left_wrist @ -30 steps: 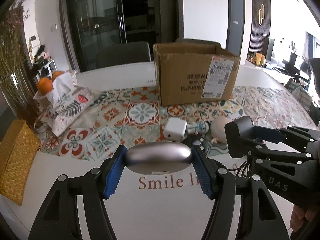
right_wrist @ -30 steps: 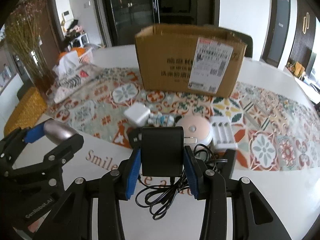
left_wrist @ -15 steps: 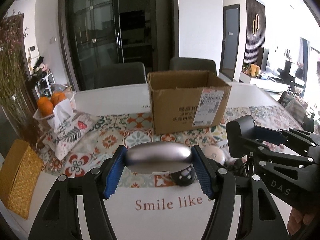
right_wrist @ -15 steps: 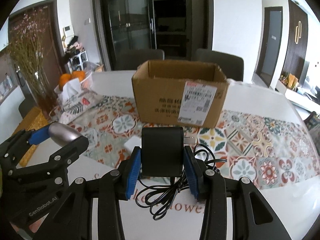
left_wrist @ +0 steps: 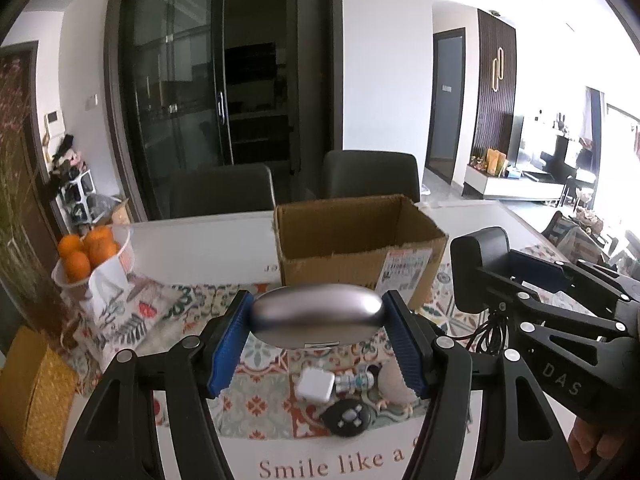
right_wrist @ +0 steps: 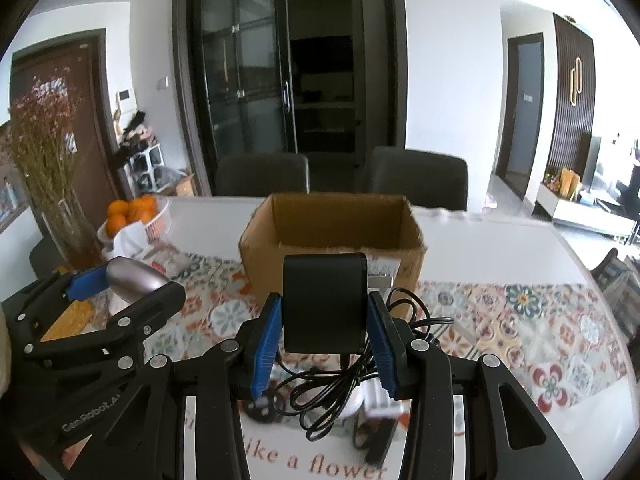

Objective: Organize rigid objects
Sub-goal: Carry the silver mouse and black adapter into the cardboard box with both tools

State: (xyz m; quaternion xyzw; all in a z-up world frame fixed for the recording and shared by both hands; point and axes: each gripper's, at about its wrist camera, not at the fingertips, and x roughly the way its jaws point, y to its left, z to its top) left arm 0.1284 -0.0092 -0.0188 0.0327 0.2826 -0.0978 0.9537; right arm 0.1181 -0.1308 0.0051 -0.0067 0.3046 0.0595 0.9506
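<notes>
My left gripper (left_wrist: pixel 316 328) is shut on a silver oval case (left_wrist: pixel 318 316), held up in the air by its two ends. My right gripper (right_wrist: pixel 326 332) is shut on a black power adapter (right_wrist: pixel 325 300); its black cable (right_wrist: pixel 340 392) dangles in loops below. Each gripper shows in the other's view, the adapter (left_wrist: pixel 480 272) at right, the silver case (right_wrist: pixel 136 278) at left. An open cardboard box (left_wrist: pixel 360 248) (right_wrist: pixel 332 236) stands ahead of both on the patterned runner. Below lie a white charger cube (left_wrist: pixel 316 384), a small figurine (left_wrist: pixel 356 380), a round black remote (left_wrist: pixel 346 416) and a pale round thing (left_wrist: pixel 394 384).
A bowl of oranges (left_wrist: pixel 86 250) and a printed fabric bag (left_wrist: pixel 120 316) sit at left, with a yellow woven box (left_wrist: pixel 36 392) at the table's edge. A vase of dried flowers (right_wrist: pixel 48 168) stands far left. Two dark chairs (right_wrist: pixel 416 180) are behind the table.
Both grippers have risen with their loads, and the views tilted up. The box's open top now shows, and the small items on the runner appear lower in view.
</notes>
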